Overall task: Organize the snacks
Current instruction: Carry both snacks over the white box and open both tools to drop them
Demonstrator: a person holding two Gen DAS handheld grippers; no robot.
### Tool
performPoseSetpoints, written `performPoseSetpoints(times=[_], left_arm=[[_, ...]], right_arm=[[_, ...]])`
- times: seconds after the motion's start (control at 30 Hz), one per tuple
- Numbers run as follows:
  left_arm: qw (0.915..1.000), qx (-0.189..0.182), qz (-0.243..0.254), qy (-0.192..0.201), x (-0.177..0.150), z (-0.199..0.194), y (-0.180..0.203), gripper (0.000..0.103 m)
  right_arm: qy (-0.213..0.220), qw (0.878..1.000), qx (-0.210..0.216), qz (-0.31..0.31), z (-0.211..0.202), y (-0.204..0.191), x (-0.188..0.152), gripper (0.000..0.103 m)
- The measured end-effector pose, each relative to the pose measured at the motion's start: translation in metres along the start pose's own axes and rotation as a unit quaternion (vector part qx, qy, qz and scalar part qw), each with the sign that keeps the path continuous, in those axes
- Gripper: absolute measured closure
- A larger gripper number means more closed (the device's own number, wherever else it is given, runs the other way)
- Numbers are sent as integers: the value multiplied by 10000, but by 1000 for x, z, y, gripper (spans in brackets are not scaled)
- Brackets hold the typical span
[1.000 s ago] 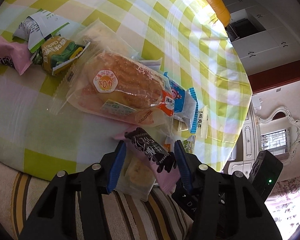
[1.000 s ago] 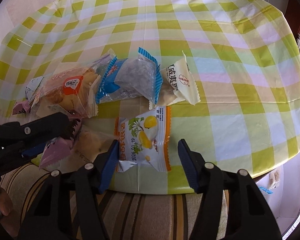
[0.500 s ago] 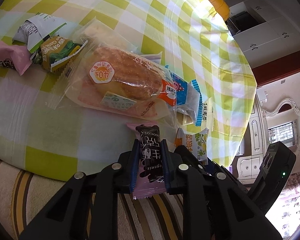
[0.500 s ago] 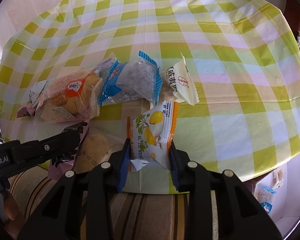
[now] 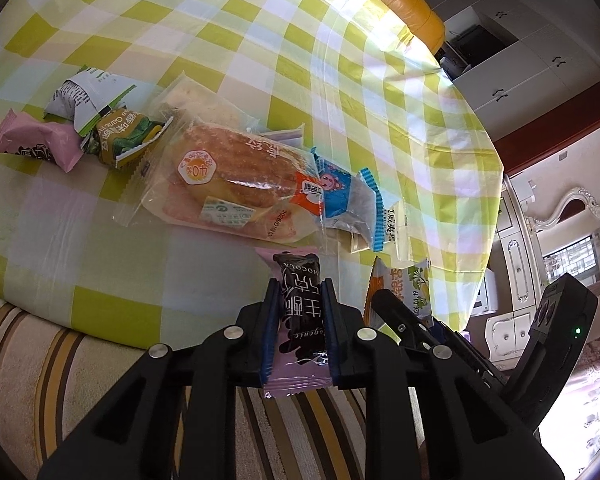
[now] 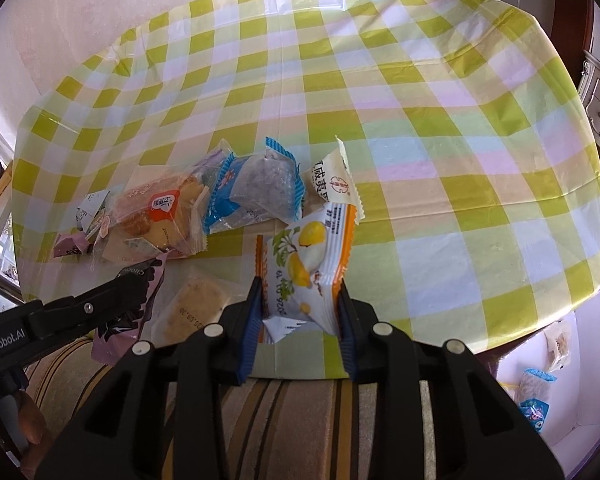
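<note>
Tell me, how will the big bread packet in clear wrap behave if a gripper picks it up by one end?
The bread packet would probably sag: its wrap looks loose and crinkled. The glossy film may slip between fingers. The loaf looks soft, so a hard squeeze would likely dent it.

Surface (image 6: 420,128): lime-green, white and pale pastel check. Left claw (image 5: 299,312): black with blue pads, pink-and-black packet (image 5: 298,308). Right claw (image 6: 298,304): same colours, white-and-orange packet with yellow fruit (image 6: 304,264). Blue-edged packet (image 6: 256,188).
</note>
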State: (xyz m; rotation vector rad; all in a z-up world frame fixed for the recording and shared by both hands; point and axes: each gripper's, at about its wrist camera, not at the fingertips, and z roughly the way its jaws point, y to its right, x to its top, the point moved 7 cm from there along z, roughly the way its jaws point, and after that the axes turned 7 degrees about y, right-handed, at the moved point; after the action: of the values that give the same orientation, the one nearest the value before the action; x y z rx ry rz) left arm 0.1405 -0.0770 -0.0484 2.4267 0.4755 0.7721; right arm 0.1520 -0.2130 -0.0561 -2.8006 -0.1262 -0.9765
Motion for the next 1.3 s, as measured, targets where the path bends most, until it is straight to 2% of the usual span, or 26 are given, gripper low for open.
performPoseSetpoints(times=[0.4,0.63,1.0,1.3], left_arm=[[9977,-247,600,-203,-24,18,58,83],[9924,-447,1051,-457,-44,37,102,83],[9748,-742,1835,-1030,-93,79,175,83],[9563,-895,2329,-1525,-135,109,217,83]], right_arm=[[189,9988,-79,443,-31,42,-2,69],[361,9953,-419,791,-54,96,-4,69],[380,9806,-1234,1471,-75,204,-35,69],[245,9728,-1445,1793,-71,247,-57,68]])
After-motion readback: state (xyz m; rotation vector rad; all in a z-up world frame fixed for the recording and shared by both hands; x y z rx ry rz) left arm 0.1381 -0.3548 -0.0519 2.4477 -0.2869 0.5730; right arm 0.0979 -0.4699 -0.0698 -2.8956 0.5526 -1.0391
